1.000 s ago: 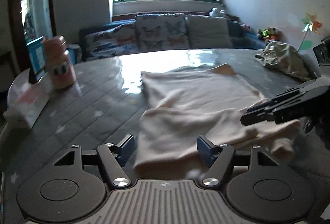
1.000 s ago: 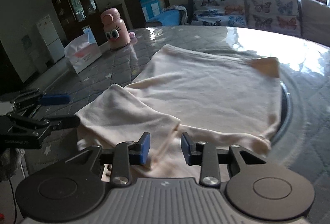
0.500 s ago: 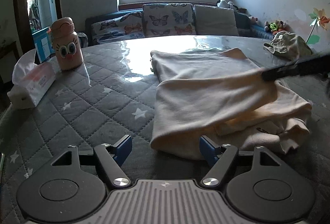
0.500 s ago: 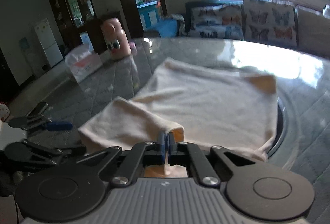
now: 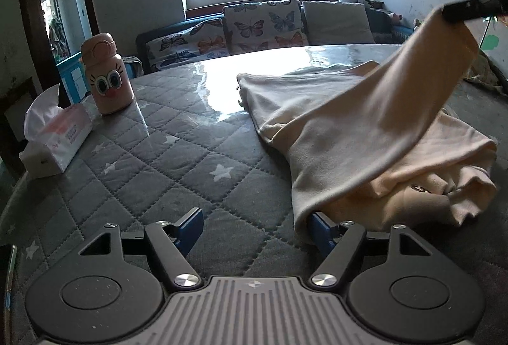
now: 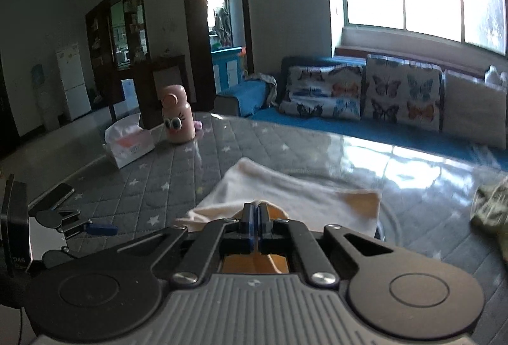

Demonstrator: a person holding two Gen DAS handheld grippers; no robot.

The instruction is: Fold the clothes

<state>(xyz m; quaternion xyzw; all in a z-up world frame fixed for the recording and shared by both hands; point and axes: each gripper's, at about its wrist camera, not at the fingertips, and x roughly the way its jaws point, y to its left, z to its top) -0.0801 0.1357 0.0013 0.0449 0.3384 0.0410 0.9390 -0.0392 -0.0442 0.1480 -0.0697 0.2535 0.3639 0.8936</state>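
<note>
Lifting since a second ago, the right gripper has clamped its jaws on the cream garment, raising one flap off the bench for folding; left gripper jaws gape empty.

We see the right gripper cut off by the frame at two o'clock; the cream garment hides one blue fingertip, and the green cloth at three o'clock blurs
</note>
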